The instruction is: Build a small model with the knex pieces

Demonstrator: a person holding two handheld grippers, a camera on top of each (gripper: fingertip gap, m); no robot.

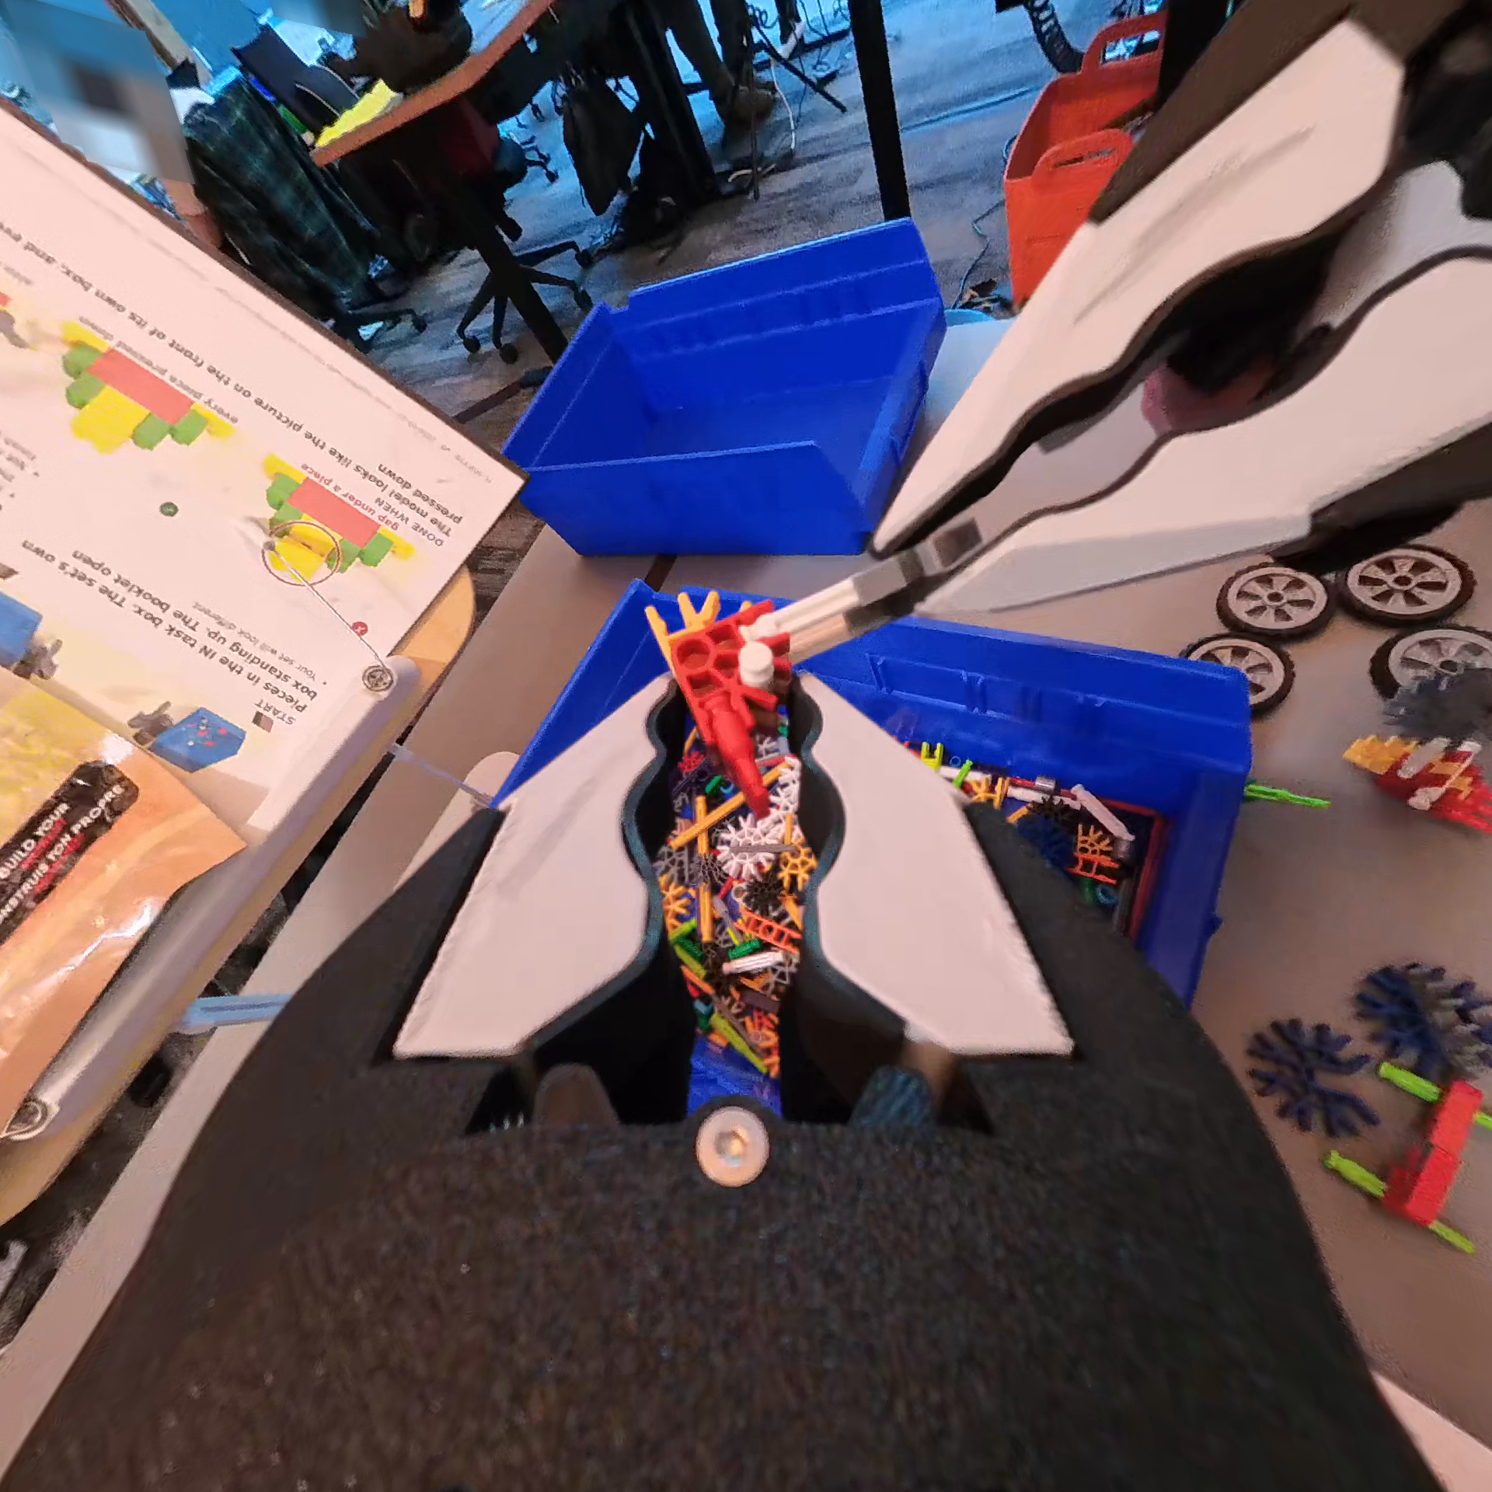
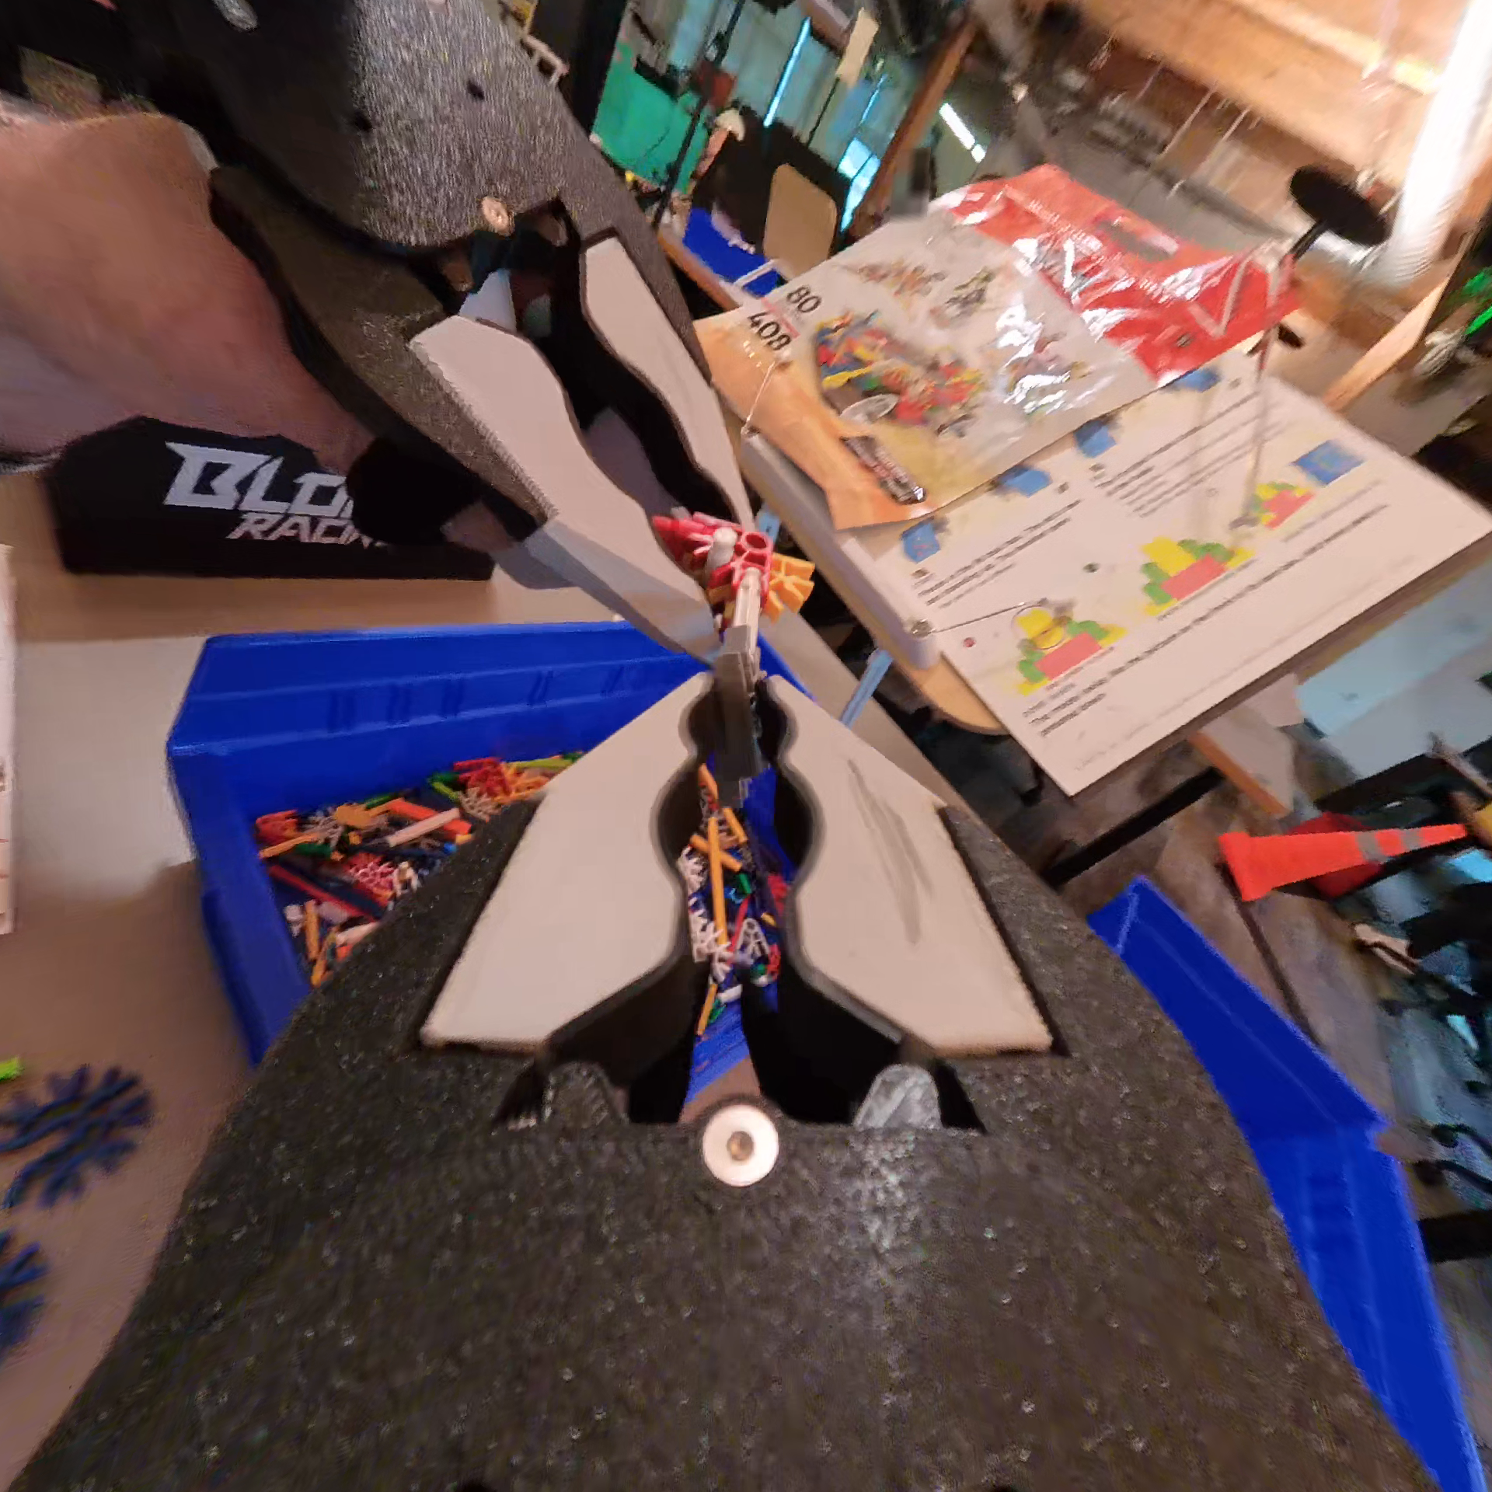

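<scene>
My left gripper (image 1: 733, 686) is shut on a small assembly of red and yellow connectors (image 1: 710, 666) and holds it above a blue bin (image 1: 1049, 694) full of mixed coloured rods and connectors. My right gripper (image 1: 896, 557) comes in from the upper right, shut on a white and grey rod (image 1: 840, 607) whose end meets the red connector. In the right wrist view my right gripper (image 2: 739, 686) grips the grey rod (image 2: 739, 718). The left gripper (image 2: 725, 577) holds the connector assembly (image 2: 727, 557) just beyond it, over the same bin (image 2: 404, 678).
An empty blue bin (image 1: 727, 420) stands behind the full one. A tilted instruction board (image 1: 202, 444) with a bagged booklet (image 1: 81, 848) is at left. Wheels (image 1: 1340, 597), blue snowflake connectors (image 1: 1308, 1082) and a red and green piece (image 1: 1429, 1163) lie at right. A black pouch (image 2: 202, 500) lies beyond the bin. The gap from one gripper's tips to the other's is roughly 4 cm.
</scene>
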